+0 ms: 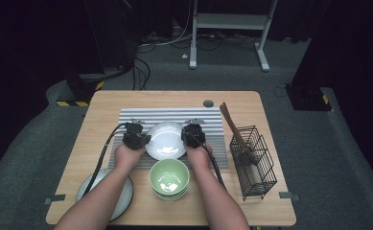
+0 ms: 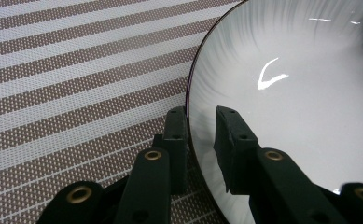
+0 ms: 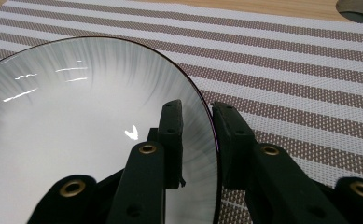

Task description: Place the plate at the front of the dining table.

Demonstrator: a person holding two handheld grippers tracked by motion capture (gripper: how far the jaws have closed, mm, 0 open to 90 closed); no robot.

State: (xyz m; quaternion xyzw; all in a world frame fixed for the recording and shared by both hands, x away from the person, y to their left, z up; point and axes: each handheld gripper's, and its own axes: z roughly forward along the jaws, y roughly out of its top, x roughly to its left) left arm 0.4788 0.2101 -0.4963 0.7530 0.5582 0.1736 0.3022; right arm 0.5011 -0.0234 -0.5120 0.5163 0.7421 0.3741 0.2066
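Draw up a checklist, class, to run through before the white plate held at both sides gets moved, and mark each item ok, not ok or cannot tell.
1. Left gripper straddles the white plate rim, one of its fingers inside, one outside: ok.
2. Right gripper straddles the opposite rim the same way: ok.
3. Pads press firmly on the rim: cannot tell; a gap shows on each side.
4. Plate lies over the striped mat: ok.
5. Plate is lifted off the mat: cannot tell.
6. Green bowls and wire basket stand apart from the plate: ok.
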